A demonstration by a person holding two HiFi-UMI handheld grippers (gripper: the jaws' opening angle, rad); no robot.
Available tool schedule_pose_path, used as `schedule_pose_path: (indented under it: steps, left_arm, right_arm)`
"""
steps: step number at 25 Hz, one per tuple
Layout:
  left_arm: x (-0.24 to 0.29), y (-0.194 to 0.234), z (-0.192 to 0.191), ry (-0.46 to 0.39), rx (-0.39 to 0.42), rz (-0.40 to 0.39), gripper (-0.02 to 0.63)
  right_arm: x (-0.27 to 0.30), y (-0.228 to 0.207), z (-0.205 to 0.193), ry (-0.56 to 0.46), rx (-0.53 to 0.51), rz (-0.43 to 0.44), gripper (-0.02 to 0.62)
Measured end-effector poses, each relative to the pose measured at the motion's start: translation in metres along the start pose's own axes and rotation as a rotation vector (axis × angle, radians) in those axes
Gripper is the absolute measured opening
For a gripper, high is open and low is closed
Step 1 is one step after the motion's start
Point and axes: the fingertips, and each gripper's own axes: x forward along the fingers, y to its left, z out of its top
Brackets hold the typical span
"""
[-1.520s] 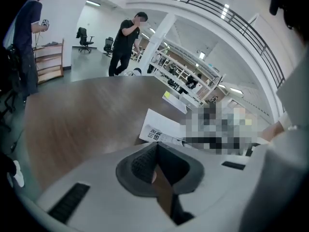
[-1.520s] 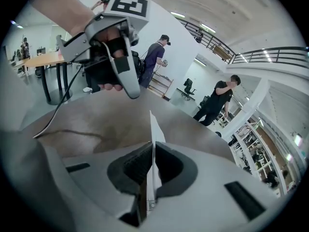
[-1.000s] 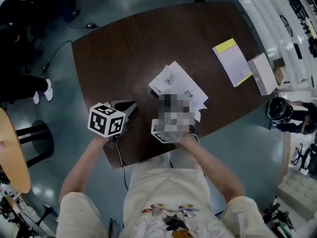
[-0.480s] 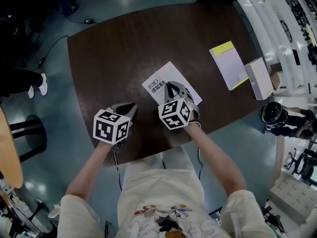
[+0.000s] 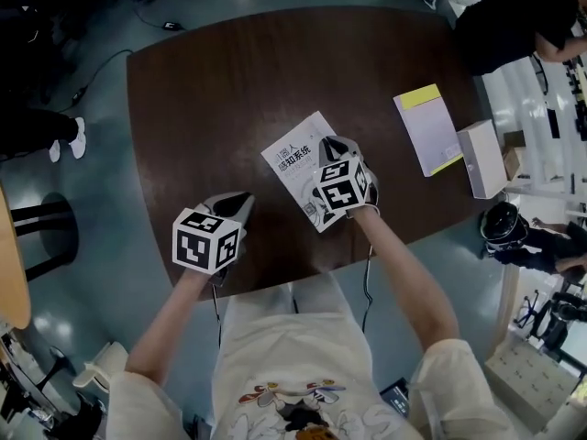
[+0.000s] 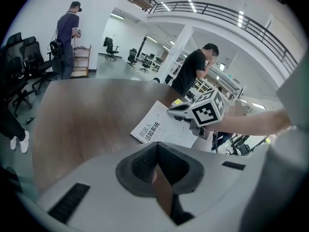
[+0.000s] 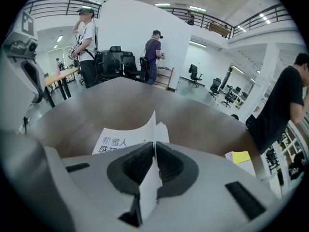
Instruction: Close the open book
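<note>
The book (image 5: 292, 159) lies on the dark wooden table (image 5: 211, 90), white cover up with printed title showing. My right gripper (image 5: 332, 147) sits over its right side, shut on a white sheet of the book. In the right gripper view that sheet (image 7: 150, 129) stands on edge between the pads of the right gripper (image 7: 154, 161), with the title (image 7: 113, 143) to its left. My left gripper (image 5: 238, 202) rests near the front edge, left of the book, shut with nothing in it. The left gripper view shows the book (image 6: 157, 129) and the right gripper (image 6: 177, 112) ahead.
A yellow-edged booklet (image 5: 429, 134) and a white box (image 5: 486, 159) lie at the table's right edge. A person in black (image 5: 514, 16) stands at the far right corner. Other people and office chairs (image 7: 113, 62) stand beyond the far side.
The spread pages have come together and the cover with its title now faces up. My right gripper has moved away from the person's body and rightward over the book. The left gripper has barely shifted.
</note>
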Motion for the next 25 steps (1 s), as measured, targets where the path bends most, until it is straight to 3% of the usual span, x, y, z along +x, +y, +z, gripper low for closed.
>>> schedule_pose_path:
  steps: [8,17,25]
  left_arm:
    - [0.007,-0.006,-0.012,0.004,-0.031,0.018,0.006]
    - [0.013,-0.016,-0.012,-0.003,-0.042,0.022,0.006]
    - [0.003,-0.023,-0.017,-0.003,-0.033,0.027,0.006]
  right_arm:
    - [0.030,-0.023,-0.020,0.036,0.060,0.036,0.071]
    - [0.054,-0.029,-0.047,0.123,0.011,0.041,0.095]
    - [0.039,-0.027,-0.048,0.121,0.054,0.042,0.109]
